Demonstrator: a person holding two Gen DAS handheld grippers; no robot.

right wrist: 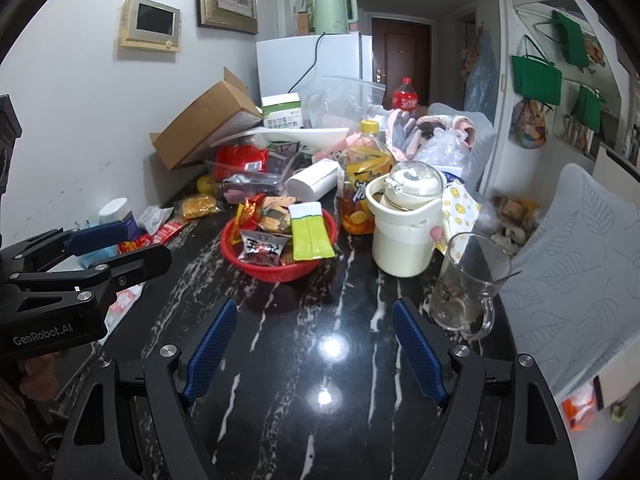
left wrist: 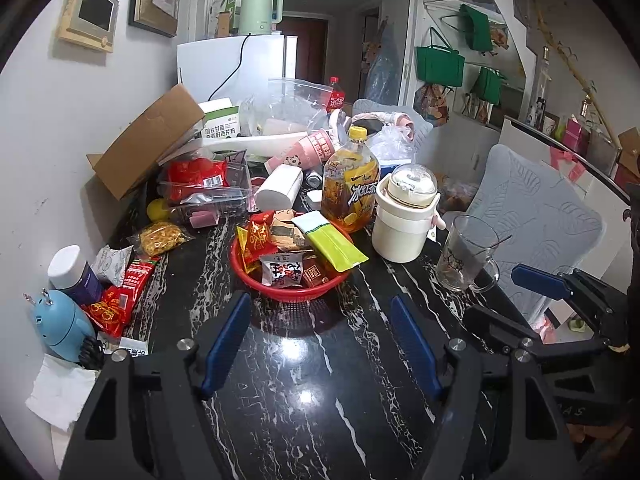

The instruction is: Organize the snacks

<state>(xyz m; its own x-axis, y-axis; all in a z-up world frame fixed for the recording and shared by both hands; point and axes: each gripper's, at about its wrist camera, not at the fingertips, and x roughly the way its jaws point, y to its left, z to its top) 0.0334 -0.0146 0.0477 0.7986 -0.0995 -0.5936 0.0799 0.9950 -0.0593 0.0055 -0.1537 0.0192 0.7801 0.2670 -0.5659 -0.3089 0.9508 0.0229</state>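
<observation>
Two grippers: left gripper point(left wrist: 320, 312) and right gripper point(right wrist: 314, 316) both spread, empty.
Snacks: red basket point(left wrist: 256, 280) heaped; loose packets point(left wrist: 124, 292) left.
Hazard: glass mug point(right wrist: 468, 280) beside right jaw, may topple.

right gripper point(right wrist: 314, 322) hovers open over the black marble table point(right wrist: 320, 400); beyond it, a red basket point(right wrist: 276, 270) holds snack packets point(right wrist: 310, 232).
</observation>
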